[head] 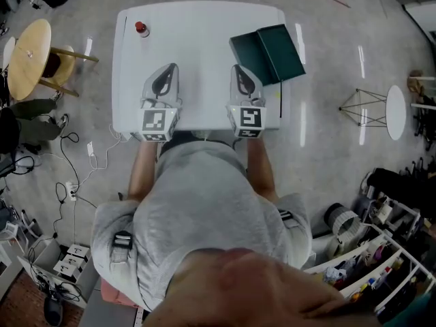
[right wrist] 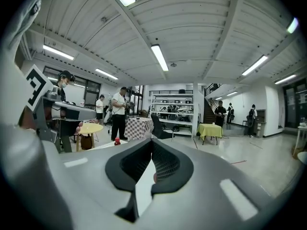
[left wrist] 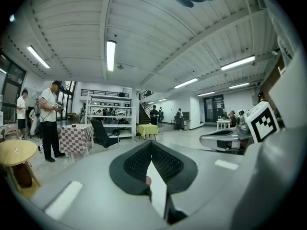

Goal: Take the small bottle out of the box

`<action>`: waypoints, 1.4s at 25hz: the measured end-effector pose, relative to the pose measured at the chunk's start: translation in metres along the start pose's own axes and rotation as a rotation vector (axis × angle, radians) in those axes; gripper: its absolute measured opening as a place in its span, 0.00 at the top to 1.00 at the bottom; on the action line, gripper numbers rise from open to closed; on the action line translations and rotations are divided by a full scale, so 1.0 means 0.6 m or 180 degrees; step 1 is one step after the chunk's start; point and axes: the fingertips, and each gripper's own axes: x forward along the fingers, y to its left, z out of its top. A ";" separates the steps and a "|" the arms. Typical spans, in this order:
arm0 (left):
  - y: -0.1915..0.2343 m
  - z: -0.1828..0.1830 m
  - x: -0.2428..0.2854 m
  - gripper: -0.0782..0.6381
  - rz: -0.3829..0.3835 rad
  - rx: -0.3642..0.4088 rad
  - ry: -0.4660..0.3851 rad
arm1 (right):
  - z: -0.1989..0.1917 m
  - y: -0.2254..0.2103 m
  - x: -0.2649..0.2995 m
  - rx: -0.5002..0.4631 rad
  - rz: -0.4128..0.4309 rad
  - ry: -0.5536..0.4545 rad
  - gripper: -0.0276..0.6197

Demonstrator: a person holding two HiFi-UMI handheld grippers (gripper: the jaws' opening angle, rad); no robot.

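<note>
White tabletop [head: 204, 67] is seen spread across the upper middle of the head view, over a pale polished floor. Below it, the lower middle of the frame is filled by the person's grey-shirted torso [head: 204, 210], with both forearms stretched up toward the near edge of the table.

And at the upper right of the tabletop a dark green box [head: 267, 54] is found lying open, its two halves spread side by side like a book and turned slightly askew to the table's edge.

Down at the near edge, the left gripper [head: 170, 69] and the right gripper [head: 238, 69] are laid side by side, both pointed up the frame, with their marker cubes nearest the person. In the left gripper view the jaws of the left gripper [left wrist: 151, 143] are seen clenched tip to tip, and nothing is caught between them. The same is shown in the right gripper view: the right gripper [right wrist: 152, 141] is clamped together on nothing.

Now the small bottle [head: 141, 28]: it is spotted out of the box, standing on the bare upper left corner of the table, well apart from box and grippers alike. In the right gripper view the small bottle [right wrist: 116, 141] is shown upright left of centre, long axis vertical, red cap pointing straight up.
</note>
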 end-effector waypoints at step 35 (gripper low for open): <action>-0.032 -0.003 -0.001 0.87 -0.0103 0.0029 0.0040 | -0.009 -0.016 -0.023 -0.0002 -0.0033 -0.0002 0.95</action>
